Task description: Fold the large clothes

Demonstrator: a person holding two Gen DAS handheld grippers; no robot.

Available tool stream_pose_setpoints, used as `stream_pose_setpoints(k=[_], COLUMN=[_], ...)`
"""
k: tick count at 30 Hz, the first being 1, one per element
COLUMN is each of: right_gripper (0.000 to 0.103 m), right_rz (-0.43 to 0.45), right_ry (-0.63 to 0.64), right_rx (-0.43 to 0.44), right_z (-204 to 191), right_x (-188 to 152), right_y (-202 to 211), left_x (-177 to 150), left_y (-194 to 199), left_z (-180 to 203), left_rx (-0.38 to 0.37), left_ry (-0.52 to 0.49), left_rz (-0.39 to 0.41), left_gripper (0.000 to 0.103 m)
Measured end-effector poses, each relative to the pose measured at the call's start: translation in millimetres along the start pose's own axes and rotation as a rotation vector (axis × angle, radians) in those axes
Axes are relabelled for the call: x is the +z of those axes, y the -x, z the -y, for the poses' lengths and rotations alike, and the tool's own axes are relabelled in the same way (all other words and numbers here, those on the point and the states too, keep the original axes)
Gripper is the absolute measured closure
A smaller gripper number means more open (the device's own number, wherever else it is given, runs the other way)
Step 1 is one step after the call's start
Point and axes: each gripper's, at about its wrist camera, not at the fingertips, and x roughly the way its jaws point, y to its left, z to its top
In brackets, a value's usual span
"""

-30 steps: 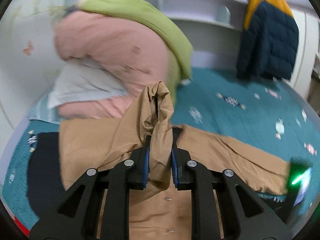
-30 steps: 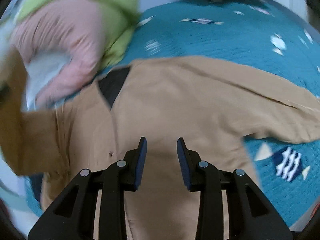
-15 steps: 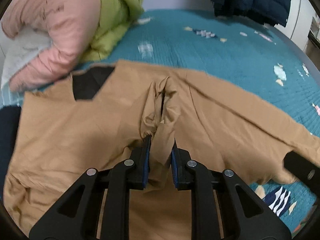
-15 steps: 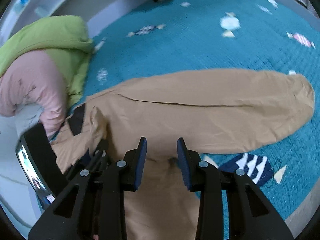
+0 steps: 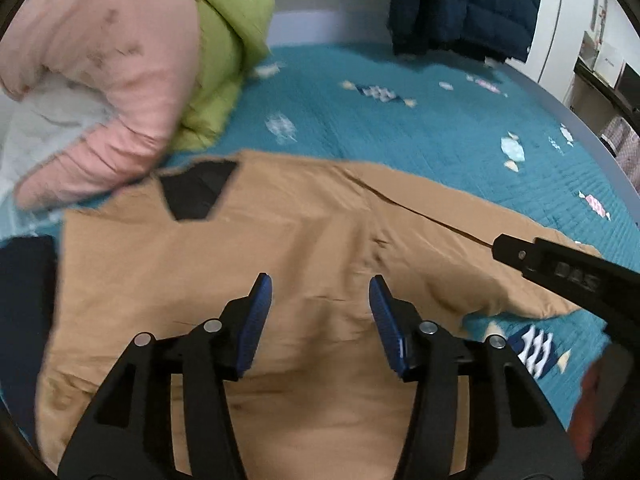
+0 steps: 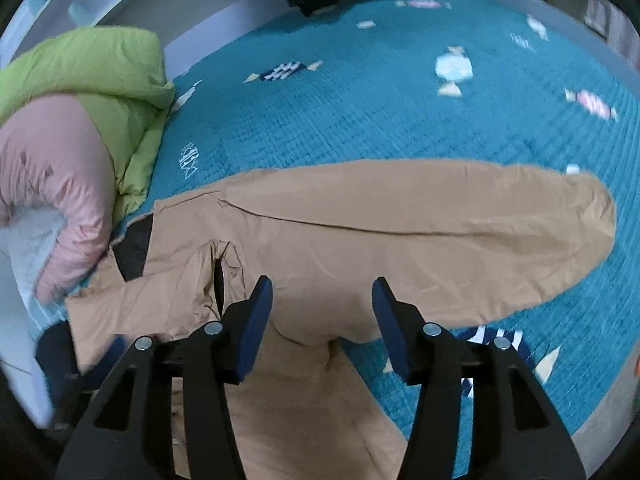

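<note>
Left wrist view: left gripper (image 5: 320, 296) points down over a tan jacket (image 5: 304, 240) spread flat on a bed with a teal quilt (image 5: 400, 140). Blue-padded fingers (image 5: 256, 312) stand apart and are opening; nothing between them, only jacket cloth lying flat below. Black lining shows as a wedge at the collar (image 5: 196, 188), far left. One sleeve runs off to the right, with a dark seam line along it. Right gripper (image 5: 560, 272) enters from the right edge, over the sleeve's end.

Pink duvet (image 5: 120, 80) and green duvet (image 5: 228, 40) heaped at far left, the pink one touching the jacket's collar edge. Dark blue puffer coat (image 5: 464, 4) hangs at the far end of the bed. Dark cloth (image 5: 24, 300) lies at the near left, beside the jacket.

Right wrist view: right gripper (image 6: 322, 300) hovers over the jacket where sleeve meets body. Its fingers (image 6: 256, 320) also stand apart and are opening, holding nothing. Sleeve (image 6: 440, 232) stretches flat to the right across the quilt. Small raised pucker of cloth (image 6: 218, 264) sits left of the fingers, near the collar. Image blurred at the edges.
</note>
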Motion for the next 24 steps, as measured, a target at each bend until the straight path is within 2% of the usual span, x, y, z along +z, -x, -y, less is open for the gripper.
stream_pose_setpoints(k=[1,3,4,6,8,12,17,19,20,22,24], right_gripper=[0.053,0.053,0.054,0.066,0.074,0.08,0.082,0.088,0.089,0.09,0.09], right_rz=[0.009,0.008,0.006,0.029,0.046,-0.005,-0.106,-0.173,-0.174,-0.17,-0.177], right_ry=[0.029,0.061,0.078,0.11,0.146,0.196,0.265,0.234,0.193,0.164,0.167], right_rx=[-0.001,0.035,0.063,0.083,0.116,0.212,0.16,0.104,0.136,0.161,0.153], right_z=[-8,-18,-25,-39,-55,-81,-102,-93,-86,-81,-83], right_x=[-2,-4,-6,-11,-17,-29,-52,-61,-63,-60,-56], right_y=[-1,-6,-9,-11,-14,-28,-68,-95,-103,-103,-101], left_x=[1,-2,-4,-8,-14,-28,-58,-79,-88,-103,-103], left_y=[5,14,15,19,21,19,-8,-27,-33,-38,-35], left_z=[-7,-30,-44,-67,-94,-138,-179,-195,-200,-209,-205], left_rx=[0.012,0.052,0.081,0.108,0.129,0.151,0.146,0.15,0.157,0.127,0.146], left_ry=[-0.002,0.006,0.02,0.061,0.12,0.203,0.302,0.347,0.364,0.393,0.367], left_rz=[0.007,0.015,0.004,-0.002,-0.009,-0.042,-0.152,-0.217,-0.234,-0.214,-0.207], left_gripper=[0.052,0.067,0.07,0.074,0.076,0.085,0.088,0.093,0.099,0.1,0.1])
